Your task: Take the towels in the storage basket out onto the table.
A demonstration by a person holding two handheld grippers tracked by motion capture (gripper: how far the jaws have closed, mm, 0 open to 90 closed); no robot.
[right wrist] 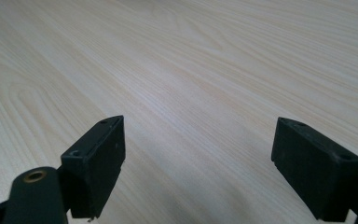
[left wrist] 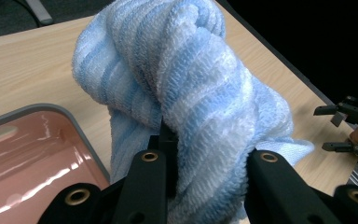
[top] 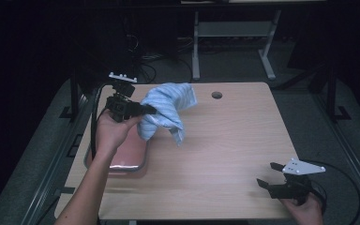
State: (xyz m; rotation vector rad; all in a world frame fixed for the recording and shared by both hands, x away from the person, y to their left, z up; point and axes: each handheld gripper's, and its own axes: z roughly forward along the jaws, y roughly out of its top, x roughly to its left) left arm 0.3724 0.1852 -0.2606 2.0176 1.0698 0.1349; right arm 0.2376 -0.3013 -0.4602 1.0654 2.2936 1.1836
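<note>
A light blue striped towel (top: pixel 166 110) hangs bunched above the left part of the wooden table (top: pixel 234 140), lifted off it. My left gripper (top: pixel 151 110) is shut on the towel, whose folds (left wrist: pixel 186 88) bulge between and over the black jaws in the left gripper view. Below it lies a pink tray with a grey rim (top: pixel 122 166), also seen as the pink tray (left wrist: pixel 23 158) at lower left. My right gripper (top: pixel 269 174) rests near the table's front right corner, open, with bare wood between its jaws (right wrist: pixel 198 154).
A round cable hole (top: pixel 216 95) sits near the table's far edge. A white desk frame (top: pixel 234 42) stands on the floor behind. Black cables (top: pixel 347 187) trail off the right side. The other gripper (left wrist: pixel 349 128) shows far right in the left gripper view.
</note>
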